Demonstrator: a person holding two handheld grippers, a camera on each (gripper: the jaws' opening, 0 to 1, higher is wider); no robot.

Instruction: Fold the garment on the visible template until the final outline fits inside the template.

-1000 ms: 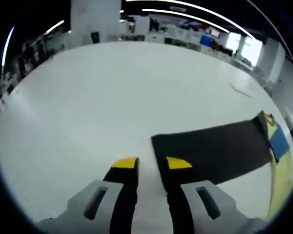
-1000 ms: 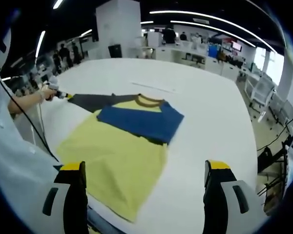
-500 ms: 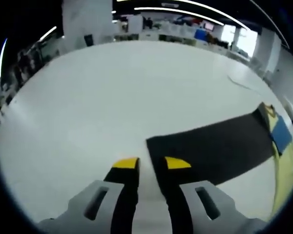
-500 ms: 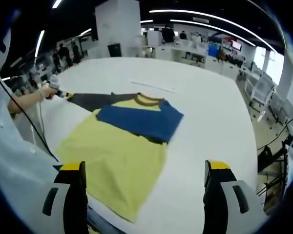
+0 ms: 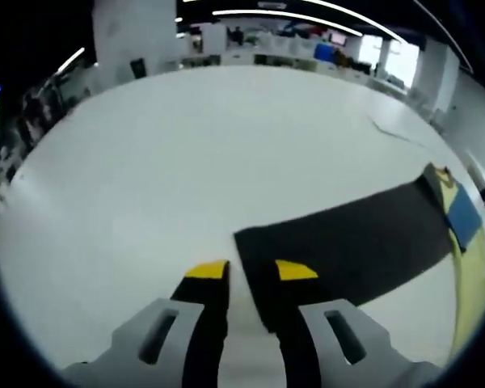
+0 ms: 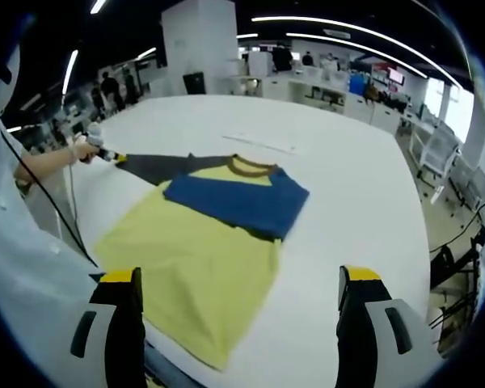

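Note:
A yellow T-shirt (image 6: pixel 186 259) lies flat on the white table (image 6: pixel 347 194), brown collar (image 6: pixel 250 166) away from me. Its blue sleeve (image 6: pixel 234 202) is folded across the chest; the dark sleeve (image 6: pixel 158 167) stretches out to the left. My left gripper (image 6: pixel 105 153) is at that sleeve's cuff. In the left gripper view the dark sleeve (image 5: pixel 347 242) has its cuff corner reaching in between the jaws of the left gripper (image 5: pixel 246 271), which stand narrowly open, the right one over the cloth. My right gripper (image 6: pixel 238 279) hangs wide open above the hem.
A faint thin outline (image 6: pixel 259 144) is marked on the table beyond the collar, also seen as a line (image 5: pixel 392 133) in the left gripper view. A person's hand (image 6: pixel 81 151) and white clothing (image 6: pixel 16 267) are at the left. The near table edge runs below the hem.
In the left gripper view the cuff edge has slid leftward, further in between the jaws. The right gripper view has barely shifted; the shirt lies as before.

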